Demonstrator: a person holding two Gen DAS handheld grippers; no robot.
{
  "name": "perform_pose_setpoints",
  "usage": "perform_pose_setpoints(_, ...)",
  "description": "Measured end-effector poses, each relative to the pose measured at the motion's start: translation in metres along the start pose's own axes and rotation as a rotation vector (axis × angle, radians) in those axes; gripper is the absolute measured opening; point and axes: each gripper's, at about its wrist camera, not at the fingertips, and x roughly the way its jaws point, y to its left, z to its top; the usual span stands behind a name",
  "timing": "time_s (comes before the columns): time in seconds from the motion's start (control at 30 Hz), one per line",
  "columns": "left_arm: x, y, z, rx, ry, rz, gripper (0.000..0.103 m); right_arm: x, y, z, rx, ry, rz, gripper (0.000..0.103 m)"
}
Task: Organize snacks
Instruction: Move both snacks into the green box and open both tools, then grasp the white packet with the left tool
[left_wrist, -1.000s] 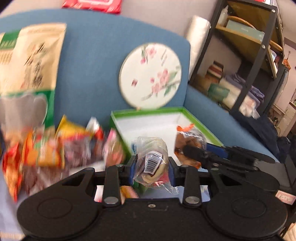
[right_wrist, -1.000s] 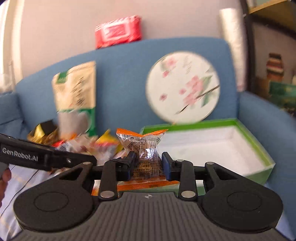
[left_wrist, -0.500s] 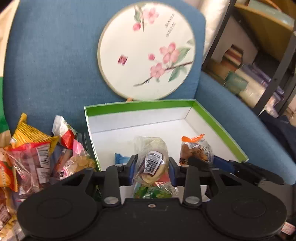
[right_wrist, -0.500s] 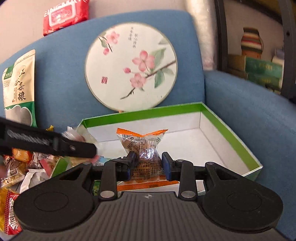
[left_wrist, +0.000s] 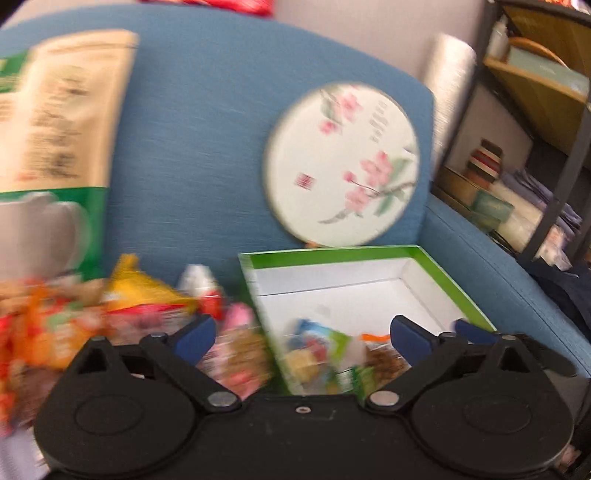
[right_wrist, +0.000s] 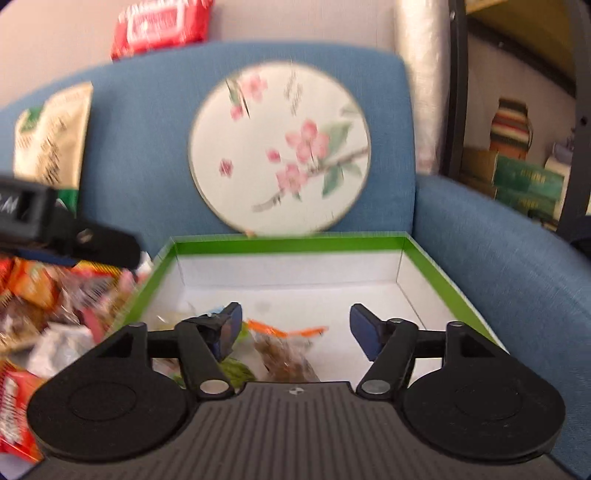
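- the left gripper (left_wrist: 303, 334) is opening its jaws wide, with nothing pressed between the blue pads. the front of the box is sitting just past them.
- the right gripper (right_wrist: 293, 330) is opening wide too. an orange-topped snack (right_wrist: 284, 349) is lying loose in the box under the gap, and no pad is touching it.
- to do this step well, i think both hands should be lifting straight up, so the pads are not dragging the dropped packs back out.
- the green box (right_wrist: 288, 243) is sitting on the seat of the blue sofa (left_wrist: 192, 155). it is a card box with straight walls, a white inside and a thin green rim. a few small packs are lying at its front and the back part is bare.
- the snack pile (left_wrist: 122, 314) is waiting just left of the box. the packs are looking shiny, crinkly and soft, so a light squeeze should be enough. it is too blurry to count them.
- a round flower fan (right_wrist: 279, 147) is leaning on the cloth sofa back behind the box. it is flat and smooth.
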Motion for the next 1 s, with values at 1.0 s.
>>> perform_pose_setpoints(1.0,-0.096,0.108,-0.094,-0.171,0.100,0.107,0.103,-0.048,0.122,-0.051,-0.134,0.170,0.466,0.081)
